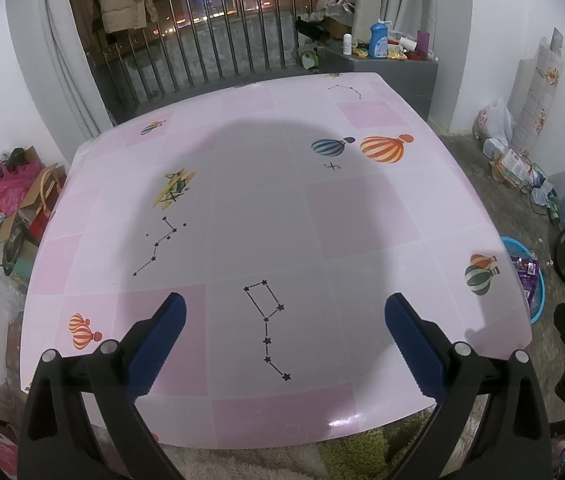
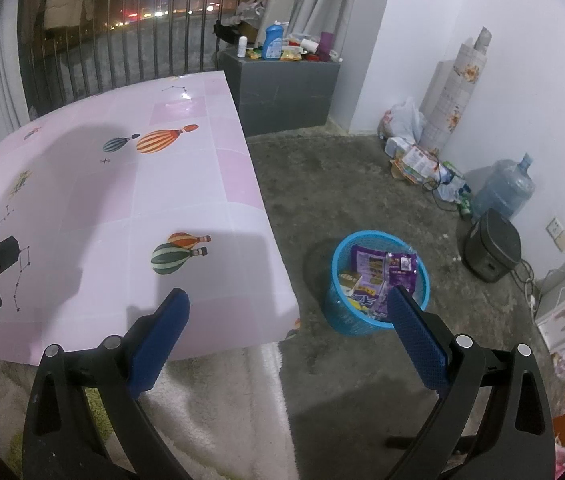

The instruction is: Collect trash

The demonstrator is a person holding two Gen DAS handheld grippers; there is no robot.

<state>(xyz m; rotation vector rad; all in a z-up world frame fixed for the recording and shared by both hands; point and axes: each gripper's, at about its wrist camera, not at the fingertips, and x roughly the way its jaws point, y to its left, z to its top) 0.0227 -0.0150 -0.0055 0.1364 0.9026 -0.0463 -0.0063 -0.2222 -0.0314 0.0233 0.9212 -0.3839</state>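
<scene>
Left gripper [image 1: 284, 312] spread wide, empty, over the pink table [image 1: 362, 208]. Right gripper [image 2: 288, 306] also spread, empty, past the table's corner. Blue basket [image 2: 338, 316] with purple wrappers [image 2: 400, 270] sits just ahead, behind its right finger.

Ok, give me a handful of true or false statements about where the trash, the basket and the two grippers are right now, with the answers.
1. The blue basket stands on the floor beside the table. True.
2. The basket is empty. False: purple snack wrappers lie inside it.
3. The left gripper grips a wrapper. False: its jaws are spread wide with nothing between them.
4. The right gripper is open. True.
5. Wrappers lie scattered on the tabletop. False: only printed balloons and star patterns show there.
</scene>
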